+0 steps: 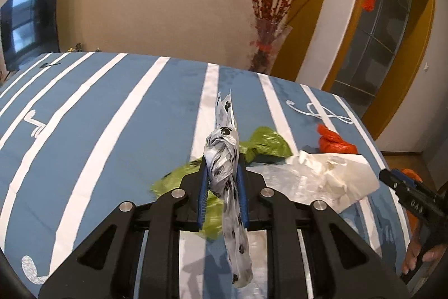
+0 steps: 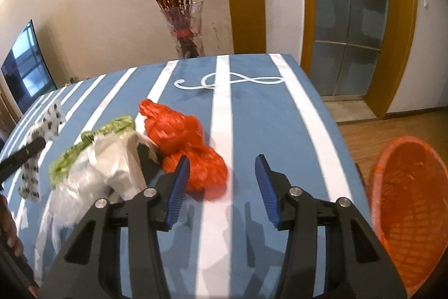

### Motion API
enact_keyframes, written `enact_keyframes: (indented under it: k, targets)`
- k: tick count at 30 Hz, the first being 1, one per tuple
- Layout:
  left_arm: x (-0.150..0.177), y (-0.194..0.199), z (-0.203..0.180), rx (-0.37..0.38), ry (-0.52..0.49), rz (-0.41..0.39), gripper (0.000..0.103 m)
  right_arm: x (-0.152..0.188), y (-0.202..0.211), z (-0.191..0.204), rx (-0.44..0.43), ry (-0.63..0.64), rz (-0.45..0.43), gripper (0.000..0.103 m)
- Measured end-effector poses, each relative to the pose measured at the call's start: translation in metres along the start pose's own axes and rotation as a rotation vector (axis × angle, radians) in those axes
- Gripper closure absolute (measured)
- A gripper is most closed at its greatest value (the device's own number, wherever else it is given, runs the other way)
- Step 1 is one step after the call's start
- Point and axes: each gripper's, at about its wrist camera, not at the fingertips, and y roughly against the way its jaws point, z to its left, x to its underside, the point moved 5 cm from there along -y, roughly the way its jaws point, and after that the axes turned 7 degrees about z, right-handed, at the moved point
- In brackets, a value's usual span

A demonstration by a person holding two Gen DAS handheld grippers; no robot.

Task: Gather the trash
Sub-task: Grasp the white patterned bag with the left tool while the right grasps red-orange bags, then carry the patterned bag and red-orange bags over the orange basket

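Observation:
My left gripper (image 1: pixel 221 173) is shut on a white plastic bag with black spots (image 1: pixel 224 156), held above the blue striped table (image 1: pixel 98 116); the bag also shows in the right wrist view (image 2: pixel 49 119). Under it lie a green bag (image 1: pixel 266 142), a white and clear bag (image 1: pixel 322 175) and an orange-red bag (image 1: pixel 334 140). My right gripper (image 2: pixel 222 167) is open and empty, just above the table. The orange-red bag (image 2: pixel 184 142) touches its left finger. The green bag (image 2: pixel 92 139) and white bag (image 2: pixel 112 167) lie to its left.
An orange mesh waste basket (image 2: pixel 411 209) stands on the wooden floor beside the table's right edge. A glass vase with red branches (image 2: pixel 186 27) stands behind the table's far edge. A TV (image 1: pixel 28 13) hangs at the far left.

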Motion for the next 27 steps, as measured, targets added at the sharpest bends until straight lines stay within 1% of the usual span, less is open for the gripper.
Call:
enact_keyframes:
  k: [5, 8, 9, 10, 14, 15, 16, 17, 18, 20, 23, 27]
  targets:
    - [0.002, -0.004, 0.010, -0.011, 0.015, 0.011, 0.085, -0.013, -0.021, 0.015, -0.057, -0.001, 0.035, 0.055]
    - [0.002, -0.006, 0.011, -0.011, 0.018, 0.015, 0.085, -0.017, -0.032, 0.024, -0.052, 0.020, 0.046, 0.054]
    - [0.002, -0.007, 0.011, -0.009, 0.020, 0.017, 0.085, -0.017, -0.035, 0.026, -0.049, 0.026, 0.051, 0.050]
    - [0.002, -0.007, 0.011, -0.008, 0.020, 0.017, 0.085, -0.018, -0.040, 0.029, -0.051, 0.031, 0.058, 0.049]
    - [0.001, -0.009, 0.009, -0.001, 0.017, 0.022, 0.085, -0.016, -0.052, 0.035, -0.074, 0.038, 0.100, 0.048]
    - [0.002, -0.010, 0.009, 0.000, 0.016, 0.023, 0.085, -0.015, -0.055, 0.037, -0.077, 0.043, 0.109, 0.050]
    - [0.002, -0.011, 0.007, 0.002, 0.014, 0.025, 0.085, -0.013, -0.057, 0.038, -0.074, 0.051, 0.118, 0.055]
    - [0.002, -0.011, 0.006, 0.004, 0.013, 0.026, 0.085, -0.011, -0.058, 0.039, -0.070, 0.063, 0.127, 0.067]
    - [0.003, -0.011, 0.005, 0.006, 0.012, 0.027, 0.085, -0.007, -0.060, 0.039, -0.059, 0.075, 0.136, 0.075]
    - [0.003, -0.012, 0.003, 0.010, 0.011, 0.029, 0.085, -0.003, -0.058, 0.036, -0.043, 0.079, 0.136, 0.082]
    - [0.003, -0.010, -0.001, 0.018, 0.009, 0.028, 0.085, 0.001, -0.050, 0.024, -0.027, 0.058, 0.128, 0.085]
    - [0.004, -0.007, -0.010, 0.029, 0.003, 0.024, 0.085, 0.011, -0.036, 0.001, 0.015, 0.026, 0.117, 0.086]
